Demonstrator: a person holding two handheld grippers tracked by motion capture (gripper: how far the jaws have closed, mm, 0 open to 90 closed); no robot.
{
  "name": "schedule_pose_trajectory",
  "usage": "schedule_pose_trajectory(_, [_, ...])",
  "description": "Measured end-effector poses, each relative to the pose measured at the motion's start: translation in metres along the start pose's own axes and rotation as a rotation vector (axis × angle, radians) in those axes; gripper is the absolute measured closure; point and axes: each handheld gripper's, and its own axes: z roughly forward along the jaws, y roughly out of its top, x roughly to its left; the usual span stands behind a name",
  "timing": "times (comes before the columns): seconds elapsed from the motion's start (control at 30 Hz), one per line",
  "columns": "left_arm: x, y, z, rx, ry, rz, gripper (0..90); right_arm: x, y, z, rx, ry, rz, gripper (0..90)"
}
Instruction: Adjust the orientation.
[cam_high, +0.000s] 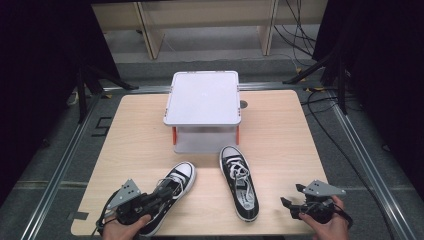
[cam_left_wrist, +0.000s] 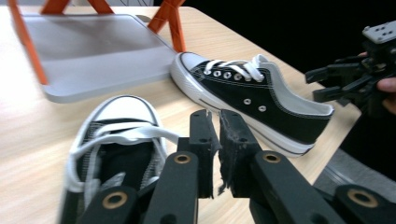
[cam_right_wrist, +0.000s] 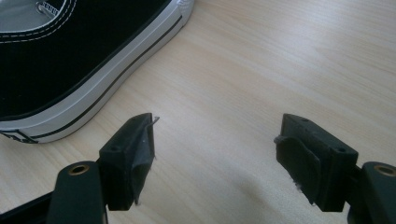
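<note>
Shoes are laid on the desk (cam_high: 280, 125): the left shoe (cam_high: 172, 192) just under the left tongs (cam_left_wrist: 214, 140), the right shoe (cam_high: 240, 182) just beside the right tongs (cam_right_wrist: 215, 154). Left tongs are nearly closed, nothing seen gripped; right tongs are held wide open, empty. No shoe is yet placed on the rack (cam_high: 202, 97) ahead, so most work is judged left.

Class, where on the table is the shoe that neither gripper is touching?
In the high view, that shoe lies right of centre on the table, toe towards the grey two-tier stand, between the other shoe and the right gripper.
</note>
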Motion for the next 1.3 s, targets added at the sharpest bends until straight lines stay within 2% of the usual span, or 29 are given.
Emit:
schedule_pose_trajectory(0.07, [0.005, 0.0, -0.003, -0.006, 0.01, 0.003, 80.6, 0.001, 0.0, -0.001, 0.011, -0.004, 0.009, 28.3])
schedule_pose_trajectory(0.1, [0.01, 0.001, -0.006, 0.014, 0.033, 0.015, 80.2, 0.001, 0.0, 0.0, 0.009, -0.002, 0.008, 28.3])
schedule_pose_trajectory(0.13, [0.013, 0.001, -0.009, 0.035, 0.049, 0.028, 79.7, 0.004, 0.0, -0.001, 0.023, 0.006, 0.045, 28.2])
schedule_pose_trajectory(0.17, [0.016, 0.001, -0.009, 0.042, 0.053, 0.027, 78.8, 0.002, 0.0, 0.0, 0.017, -0.003, 0.019, 28.3])
schedule_pose_trajectory(0.3, [0.026, -0.002, -0.01, 0.064, 0.074, 0.039, 74.7, 0.003, 0.0, 0.0, 0.013, 0.005, 0.027, 28.2])
schedule_pose_trajectory(0.37, [0.032, -0.002, -0.01, 0.077, 0.088, 0.03, 65.7, 0.003, 0.0, -0.001, 0.017, -0.001, 0.033, 28.2])
schedule_pose_trajectory(0.4, [0.032, -0.002, -0.01, 0.077, 0.088, 0.03, 60.8, 0.004, 0.0, -0.001, 0.025, 0.008, 0.054, 28.2])
schedule_pose_trajectory(0.47, [0.034, -0.001, -0.012, 0.115, 0.1, 0.05, 52.4, 0.002, 0.0, 0.0, 0.012, -0.003, 0.023, 28.3])
schedule_pose_trajectory(0.53, [0.038, 0.0, -0.01, 0.153, 0.083, 0.051, 45.5, 0.0, 0.0, 0.0, 0.011, -0.005, 0.003, 28.2])
schedule_pose_trajectory(0.6, [0.04, -0.001, -0.009, 0.169, 0.089, 0.053, 40.3, 0.001, 0.0, 0.0, 0.021, 0.003, 0.018, 28.3])
schedule_pose_trajectory(0.63, [0.042, -0.002, -0.008, 0.201, 0.084, 0.065, 38.7, 0.002, 0.0, 0.0, 0.023, 0.005, 0.026, 28.3])
schedule_pose_trajectory(0.67, [0.043, -0.002, -0.008, 0.21, 0.08, 0.059, 37.5, 0.0, 0.0, 0.0, 0.011, -0.004, 0.001, 28.3])
schedule_pose_trajectory(0.7, [0.045, -0.002, -0.008, 0.229, 0.086, 0.076, 36.3, 0.001, 0.0, 0.0, 0.017, -0.005, 0.006, 28.3])
schedule_pose_trajectory(0.73, [0.044, -0.003, -0.008, 0.23, 0.077, 0.06, 34.8, 0.001, 0.0, 0.001, 0.016, 0.001, 0.01, 28.3])
schedule_pose_trajectory(0.77, [0.045, -0.003, -0.008, 0.249, 0.078, 0.077, 34.4, 0.0, 0.0, 0.002, 0.01, -0.001, -0.003, 28.2])
schedule_pose_trajectory(0.8, [0.046, -0.003, -0.008, 0.263, 0.077, 0.088, 34.4, 0.001, 0.0, 0.002, 0.019, 0.005, 0.006, 28.2])
schedule_pose_trajectory(0.9, [0.044, -0.003, -0.01, 0.276, 0.066, 0.094, 33.1, 0.001, 0.0, 0.001, 0.021, 0.008, 0.011, 28.2])
schedule_pose_trajectory(0.93, [0.044, -0.003, -0.01, 0.276, 0.066, 0.094, 33.0, 0.004, 0.0, 0.0, 0.033, 0.015, 0.043, 28.2])
schedule_pose_trajectory(0.97, [0.044, -0.003, -0.01, 0.283, 0.067, 0.1, 32.8, 0.001, 0.0, 0.001, 0.021, 0.009, 0.012, 28.2])
schedule_pose_trajectory(1.0, [0.045, -0.005, -0.01, 0.314, 0.074, 0.126, 32.8, 0.002, 0.0, 0.001, 0.025, 0.01, 0.015, 28.2])
schedule_pose_trajectory(1.07, [0.044, -0.006, -0.009, 0.323, 0.068, 0.131, 33.1, 0.002, 0.0, 0.001, 0.027, 0.014, 0.02, 28.2])
schedule_pose_trajectory(1.13, [0.043, -0.01, -0.005, 0.349, 0.061, 0.149, 33.9, 0.004, 0.0, 0.0, 0.038, 0.019, 0.049, 28.2])
schedule_pose_trajectory(1.17, [0.043, -0.01, -0.005, 0.353, 0.057, 0.154, 34.6, 0.004, 0.0, 0.0, 0.034, 0.018, 0.042, 28.2])
schedule_pose_trajectory(1.27, [0.044, -0.01, -0.002, 0.374, 0.08, 0.166, 36.4, -0.001, -0.001, 0.002, 0.013, 0.011, 0.002, 28.2])
schedule_pose_trajectory(1.3, [0.044, -0.011, 0.0, 0.371, 0.083, 0.169, 36.9, -0.001, -0.002, 0.003, 0.022, 0.014, 0.014, 28.2])
